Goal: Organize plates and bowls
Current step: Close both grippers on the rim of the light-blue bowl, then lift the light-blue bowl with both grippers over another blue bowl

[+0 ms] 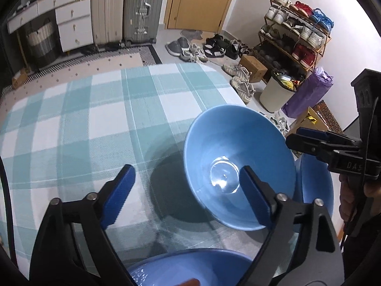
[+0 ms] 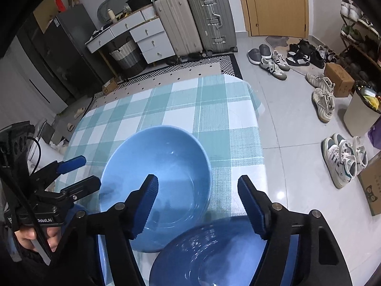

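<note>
The left claw (image 1: 187, 191) stands released, its blue pads wide apart with nothing pressed between them. One finger hangs over the checked cloth (image 1: 71, 131) and the other in front of the hollow of the blue bowl (image 1: 238, 157). The bowl's near rim on that side therefore falls in the gap between the jaws, and most of the bowl lies ahead and toward the other claw. The right claw (image 2: 198, 201) mirrors this. It is also released and grips nothing, with its inner finger over the bowl's hollow and its outer finger over the cloth near the table edge, so the opposite rim runs up between its jaws. The bowl sits upright and open between the two claws, each about equally near its own side. Whether any pad already touches the rim cannot be told from these views. Round as it is, the bowl has no long axis, and the line that matters runs across it from claw to claw. The coming move looks like a two-sided pinch on opposite rims. Closer in, under each claw, lies a blue plate: the left plate (image 1: 190, 269) and the right plate (image 2: 214, 250), both beside the bowl.
</note>
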Motion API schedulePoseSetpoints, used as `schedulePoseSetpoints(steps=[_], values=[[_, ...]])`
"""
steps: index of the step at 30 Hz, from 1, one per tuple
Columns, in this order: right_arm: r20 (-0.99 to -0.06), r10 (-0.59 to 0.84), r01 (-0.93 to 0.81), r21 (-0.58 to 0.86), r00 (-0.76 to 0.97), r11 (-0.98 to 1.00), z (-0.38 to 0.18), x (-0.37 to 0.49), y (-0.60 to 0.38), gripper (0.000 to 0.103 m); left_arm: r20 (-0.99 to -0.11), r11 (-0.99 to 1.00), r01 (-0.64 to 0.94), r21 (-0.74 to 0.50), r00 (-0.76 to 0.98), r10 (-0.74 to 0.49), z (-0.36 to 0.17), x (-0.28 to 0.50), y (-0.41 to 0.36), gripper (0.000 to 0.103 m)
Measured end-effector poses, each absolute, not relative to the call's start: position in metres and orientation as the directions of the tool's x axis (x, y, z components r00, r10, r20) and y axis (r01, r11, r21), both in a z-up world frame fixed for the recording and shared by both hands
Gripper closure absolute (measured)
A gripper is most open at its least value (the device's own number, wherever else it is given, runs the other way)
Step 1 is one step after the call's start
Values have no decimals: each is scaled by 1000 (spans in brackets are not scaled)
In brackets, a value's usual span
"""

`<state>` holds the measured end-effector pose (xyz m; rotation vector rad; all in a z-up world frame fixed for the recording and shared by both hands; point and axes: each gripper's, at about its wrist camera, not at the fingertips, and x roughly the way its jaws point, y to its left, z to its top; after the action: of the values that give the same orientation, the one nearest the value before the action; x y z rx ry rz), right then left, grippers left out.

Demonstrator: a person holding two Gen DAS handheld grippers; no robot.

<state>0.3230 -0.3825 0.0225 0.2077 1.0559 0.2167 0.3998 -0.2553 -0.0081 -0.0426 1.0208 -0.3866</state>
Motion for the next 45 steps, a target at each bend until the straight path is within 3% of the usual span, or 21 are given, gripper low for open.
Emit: schedulePoseSetpoints(steps=[4,12,17,21,32,45], values=[[-839,280,-81,275,466,958,17,326,-381,38,-829,925,297,-237,436,-352,-18,405,-258,27],[-847,287,-88,277,447,957,8,328,-377,54,-841,917,310,-250,401,-364,-30,407,-267,51],[-851,281,-91,269,444,959,6,326,-375,69,-844,915,326,-238,397,-361,-32,406,-274,64],[-851,282,-90,270,443,959,5,326,-376,72,-850,919,329,-220,398,-346,-34,405,-279,73],[-852,268,-90,255,449,963,3,325,-378,80,-854,928,324,-184,414,-314,-35,405,-280,85],[-851,261,-99,243,456,965,4,327,-371,80,-843,932,315,-178,439,-309,-28,404,-273,85]])
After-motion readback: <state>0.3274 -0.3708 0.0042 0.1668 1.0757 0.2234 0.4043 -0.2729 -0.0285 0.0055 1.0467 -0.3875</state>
